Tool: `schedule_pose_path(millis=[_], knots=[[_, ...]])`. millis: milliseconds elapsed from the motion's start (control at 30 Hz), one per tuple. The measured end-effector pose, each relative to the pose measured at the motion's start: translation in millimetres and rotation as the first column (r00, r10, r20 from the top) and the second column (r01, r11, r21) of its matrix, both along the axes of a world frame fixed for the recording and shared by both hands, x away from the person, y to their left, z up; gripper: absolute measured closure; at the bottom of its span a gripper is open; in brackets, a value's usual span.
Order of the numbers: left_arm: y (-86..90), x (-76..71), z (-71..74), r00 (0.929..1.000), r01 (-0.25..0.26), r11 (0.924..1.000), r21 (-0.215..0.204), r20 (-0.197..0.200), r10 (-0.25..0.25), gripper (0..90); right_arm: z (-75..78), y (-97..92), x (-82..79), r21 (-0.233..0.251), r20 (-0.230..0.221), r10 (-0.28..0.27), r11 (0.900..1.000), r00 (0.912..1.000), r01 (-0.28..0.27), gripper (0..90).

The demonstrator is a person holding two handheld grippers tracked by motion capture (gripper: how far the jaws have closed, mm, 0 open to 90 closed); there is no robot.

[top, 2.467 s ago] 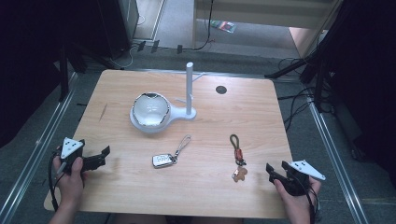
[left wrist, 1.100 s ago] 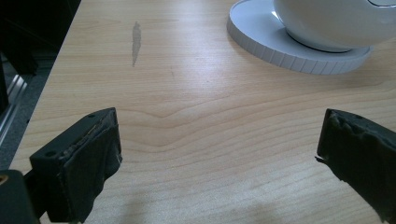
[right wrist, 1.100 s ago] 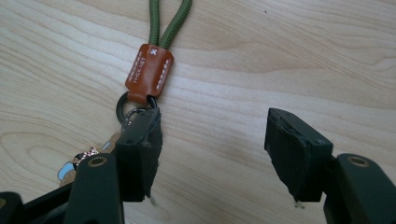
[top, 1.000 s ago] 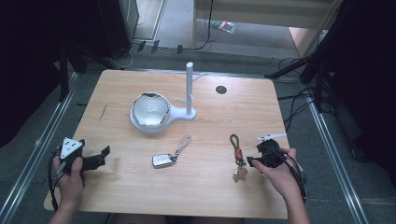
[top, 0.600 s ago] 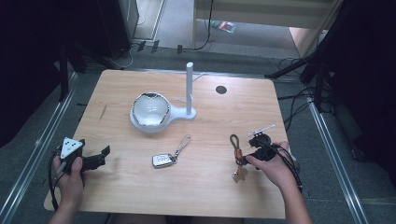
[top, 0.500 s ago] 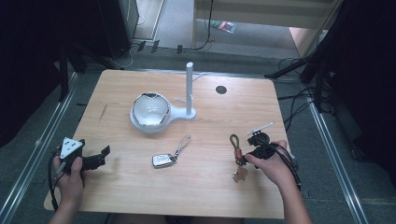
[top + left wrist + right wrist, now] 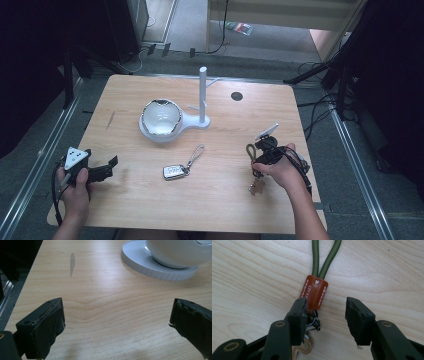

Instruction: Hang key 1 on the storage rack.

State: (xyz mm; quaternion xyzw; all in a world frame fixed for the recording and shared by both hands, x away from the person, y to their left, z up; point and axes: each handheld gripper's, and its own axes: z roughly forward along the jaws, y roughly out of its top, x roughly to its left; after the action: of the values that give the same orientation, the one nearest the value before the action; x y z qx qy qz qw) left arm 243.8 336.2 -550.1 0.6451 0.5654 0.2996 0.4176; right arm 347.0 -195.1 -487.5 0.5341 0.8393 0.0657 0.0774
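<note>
Jaws of the right hand-held gripper [image 7: 324,315], unclenched and just closing, should centre on the keyring's brown tab [image 7: 314,291] before squeezing.

The table [image 7: 249,277] is pale wood with a clear grain and a matt finish. The keychain [image 7: 314,291] has a loop of green woven cord, rough in texture, held by a smooth brown leather tab with white stitching. The right gripper [image 7: 325,317] has jaws of matt black plastic. The left gripper [image 7: 115,327] has dull, rough pads, perhaps rubber or tape. The bowl [image 7: 180,252] is glossy white, like ceramic, on a matt white ribbed base [image 7: 140,262].
</note>
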Motion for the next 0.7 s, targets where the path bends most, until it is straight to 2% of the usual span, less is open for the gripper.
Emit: schedule_pose_path(millis=[133,267,333,400,433,500,567,700], knots=[[-0.2,0.1,0.0,1.0,0.001,1.0,0.002,-0.001,-0.001,0.2,-1.0,7.1,5.5,-0.049,0.024,-0.016,0.9987,0.9996,0.017,48.0],[-0.3,0.3,0.0,1.0,0.0,1.0,0.002,-0.001,0.0,0.1,-0.6,9.5,9.0,-0.031,0.0,-0.03,0.9991,0.9996,0.03,50.1],[-0.8,0.6,-0.1,1.0,-0.001,1.0,0.004,-0.001,0.001,0.2,-1.5,10.4,11.9,-0.001,-0.024,-0.042,0.9991,0.9988,0.042,51.4],[-0.8,0.5,0.0,1.0,0.0,1.0,0.004,0.0,0.0,0.2,-1.5,11.1,12.5,0.001,-0.03,-0.053,0.9986,0.9981,0.054,50.6],[-0.4,0.0,0.0,1.0,0.001,1.0,0.005,0.0,-0.001,0.2,-2.6,13.2,13.5,-0.014,-0.017,-0.082,0.9966,0.9965,0.082,49.9],[-0.3,-0.2,0.0,1.0,0.001,1.0,0.003,0.001,-0.001,0.2,-3.0,14.5,13.8,-0.02,-0.019,-0.086,0.9961,0.9961,0.086,50.5],[-0.2,-0.7,0.0,1.0,0.002,1.0,-0.001,0.003,-0.002,0.2,-5.5,18.5,15.0,-0.005,-0.058,-0.103,0.9946,0.9929,0.103,53.7],[-0.2,0.0,0.1,1.0,0.002,1.0,0.001,-0.002,-0.002,0.2,-9.3,20.9,17.3,-0.011,-0.088,-0.104,0.9945,0.9906,0.104,56.4]])
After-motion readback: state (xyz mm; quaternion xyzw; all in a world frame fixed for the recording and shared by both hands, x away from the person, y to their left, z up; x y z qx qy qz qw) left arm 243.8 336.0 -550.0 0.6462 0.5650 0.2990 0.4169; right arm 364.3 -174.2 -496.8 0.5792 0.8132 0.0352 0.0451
